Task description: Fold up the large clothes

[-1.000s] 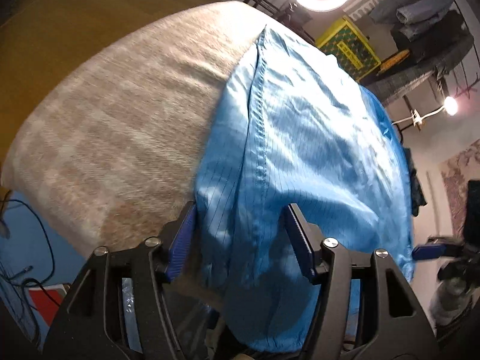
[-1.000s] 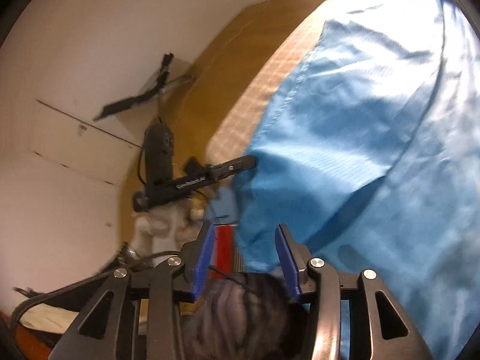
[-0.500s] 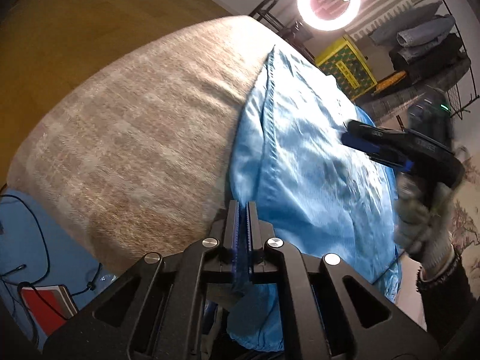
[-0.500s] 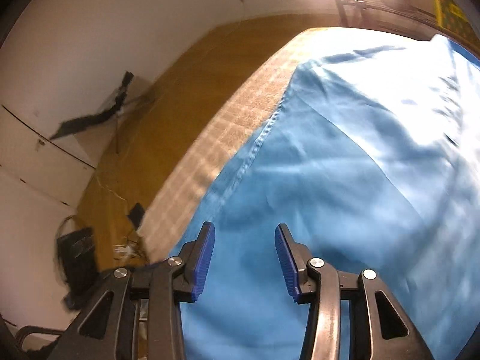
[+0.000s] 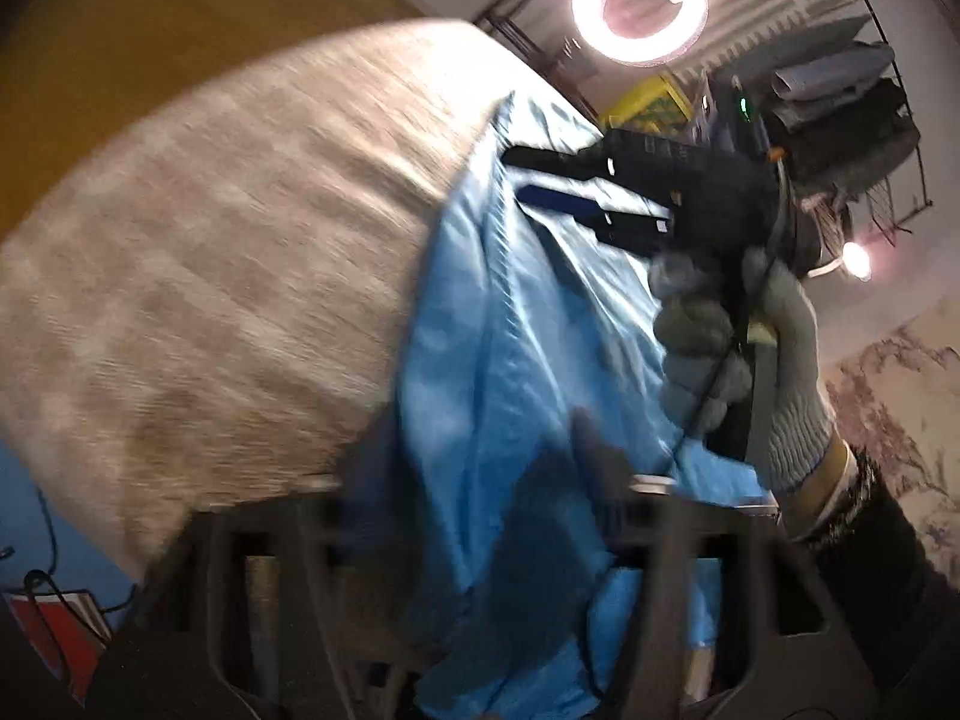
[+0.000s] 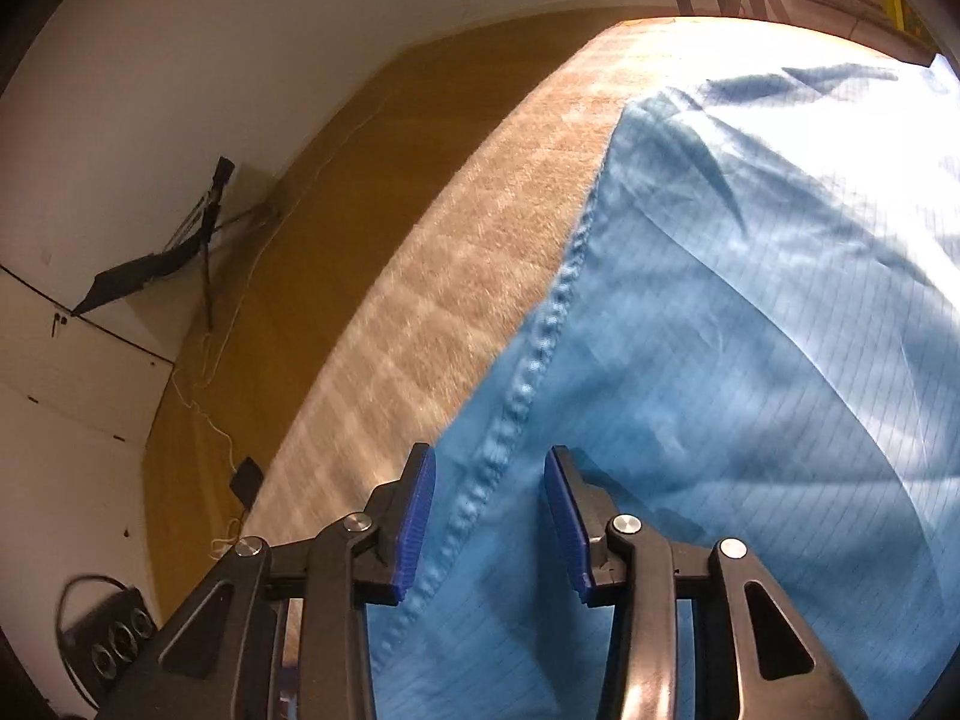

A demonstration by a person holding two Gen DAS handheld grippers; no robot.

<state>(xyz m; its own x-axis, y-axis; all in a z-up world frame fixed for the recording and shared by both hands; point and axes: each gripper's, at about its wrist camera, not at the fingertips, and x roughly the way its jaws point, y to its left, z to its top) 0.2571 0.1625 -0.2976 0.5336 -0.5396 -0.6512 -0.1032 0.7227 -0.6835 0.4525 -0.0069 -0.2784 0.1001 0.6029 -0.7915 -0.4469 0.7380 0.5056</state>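
Since the earlier frame, the right gripper (image 6: 487, 516) had swung over the blue garment (image 6: 750, 360) on the carpeted desk (image 6: 456, 276), jaws closing astride its stitched hem; the left gripper (image 5: 480, 516), blurred, was opening around thin, limp, slippery fabric.

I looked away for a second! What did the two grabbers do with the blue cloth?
The right gripper swung in from off the bed's edge to the blue cloth's stitched hem, which now lies between its closing jaws, not yet pinched. The left gripper clamped the cloth's near edge, and its jaws are now opening with cloth between them. The cloth stayed spread on the beige bed.
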